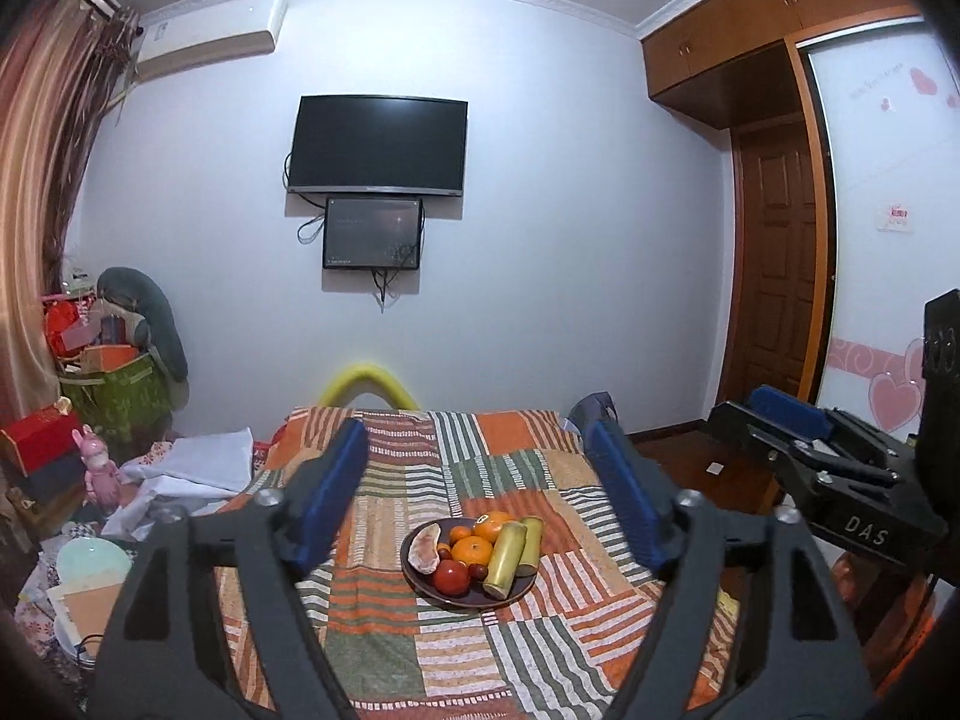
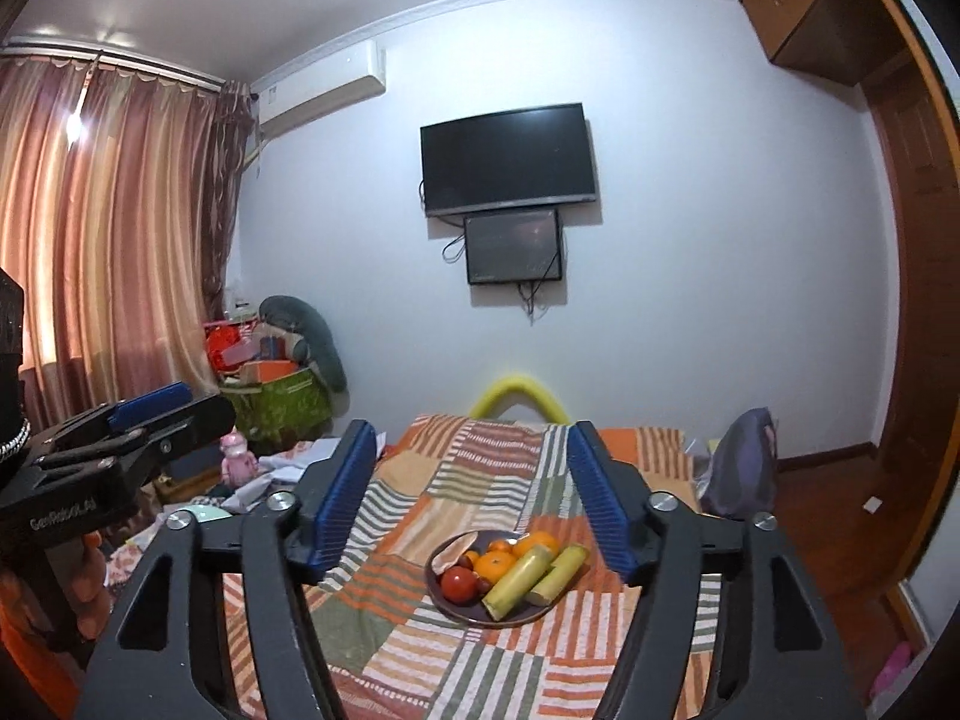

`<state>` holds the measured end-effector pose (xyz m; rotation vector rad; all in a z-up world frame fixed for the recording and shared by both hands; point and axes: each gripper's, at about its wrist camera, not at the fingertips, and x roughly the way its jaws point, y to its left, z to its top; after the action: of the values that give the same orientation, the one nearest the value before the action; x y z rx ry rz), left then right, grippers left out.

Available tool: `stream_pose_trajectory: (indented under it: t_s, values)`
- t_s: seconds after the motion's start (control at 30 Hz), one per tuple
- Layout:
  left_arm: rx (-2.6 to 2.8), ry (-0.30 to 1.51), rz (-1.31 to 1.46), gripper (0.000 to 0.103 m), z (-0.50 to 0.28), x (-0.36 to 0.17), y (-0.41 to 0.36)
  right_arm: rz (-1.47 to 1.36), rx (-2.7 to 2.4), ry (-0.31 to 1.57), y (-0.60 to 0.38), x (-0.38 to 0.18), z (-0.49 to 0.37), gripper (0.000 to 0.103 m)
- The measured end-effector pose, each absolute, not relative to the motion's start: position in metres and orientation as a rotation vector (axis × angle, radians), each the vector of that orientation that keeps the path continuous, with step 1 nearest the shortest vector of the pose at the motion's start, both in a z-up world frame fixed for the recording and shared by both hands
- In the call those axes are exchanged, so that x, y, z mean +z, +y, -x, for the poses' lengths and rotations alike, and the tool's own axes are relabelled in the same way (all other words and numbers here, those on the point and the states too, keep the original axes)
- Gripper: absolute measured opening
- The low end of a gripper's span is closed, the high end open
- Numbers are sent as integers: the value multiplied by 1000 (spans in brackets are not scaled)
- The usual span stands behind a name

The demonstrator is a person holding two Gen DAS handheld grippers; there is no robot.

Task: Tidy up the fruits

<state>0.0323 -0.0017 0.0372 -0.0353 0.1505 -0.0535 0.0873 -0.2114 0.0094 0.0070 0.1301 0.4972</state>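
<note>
Left wrist view: oranges, a red tomato and two yellow-green cane pieces are gathered on the dark round plate (image 1: 528, 591) on the striped patchwork bedspread (image 1: 390, 654), fitting either start or finish. Both grippers, left gripper (image 1: 477, 498) and right gripper (image 2: 474, 495), are held wide open and empty.

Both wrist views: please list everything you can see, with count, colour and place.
plate: one, dark, on the bedspread
oranges: about three, orange, plate's middle
tomato: one, red, plate's near side
cane pieces: two, yellow-green, plate's right
bedspread: one, orange-green striped patchwork, centre
television: one, black, on the wall
small screen: one, black, below the television
air conditioner: one, white, upper left wall
curtain: pinkish, left
left tongs: blue pads, open, empty
right tongs: blue pads, open, empty
</note>
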Motion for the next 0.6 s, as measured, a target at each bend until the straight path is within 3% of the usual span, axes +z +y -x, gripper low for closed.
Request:
stream_pose_trajectory:
  t_s: [0.1,0.23,0.33,0.6]
  values:
    - [-42,148,40,95,-27,36,-3,2,460,119,-209,8,-86,82]
    - [-32,144,31,99,-22,34,-5,-8,435,112,-211,6,-81,94]
    - [-25,141,31,100,-20,32,-4,-10,421,107,-211,4,-77,100]
    - [-15,152,37,100,-22,27,-1,5,413,106,-214,-2,-71,103]
